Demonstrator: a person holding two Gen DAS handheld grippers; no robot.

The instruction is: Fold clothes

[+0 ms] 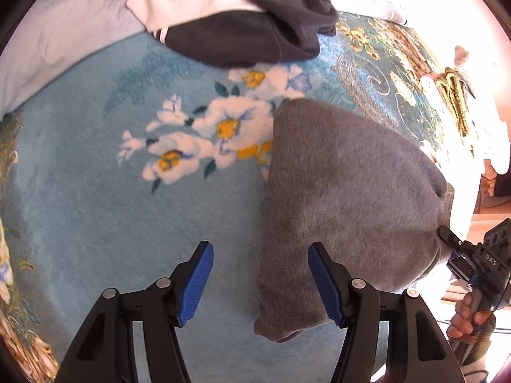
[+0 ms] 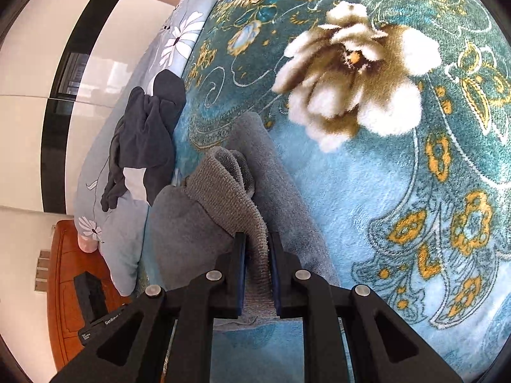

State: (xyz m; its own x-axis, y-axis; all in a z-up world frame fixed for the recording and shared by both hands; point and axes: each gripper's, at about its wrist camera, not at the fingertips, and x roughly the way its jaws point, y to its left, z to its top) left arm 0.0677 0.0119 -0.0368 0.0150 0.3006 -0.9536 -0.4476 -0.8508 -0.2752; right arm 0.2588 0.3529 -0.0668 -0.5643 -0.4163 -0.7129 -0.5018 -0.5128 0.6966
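A grey fleece garment (image 1: 345,198) lies folded on a blue flowered blanket (image 1: 105,191). My left gripper (image 1: 260,255) is open and empty, hovering above the blanket at the garment's near left edge. My right gripper (image 2: 257,245) is shut on the garment's ribbed grey hem (image 2: 236,198) and lifts that edge; it also shows in the left wrist view (image 1: 447,236) at the garment's right side. The rest of the grey garment (image 2: 191,223) bunches just ahead of the right fingers.
A pile of dark grey and white clothes (image 1: 242,22) lies at the far edge of the blanket, seen also in the right wrist view (image 2: 143,140). A pale blue flowered pillow (image 2: 127,229) borders the blanket. A wooden nightstand (image 2: 73,287) stands beyond it.
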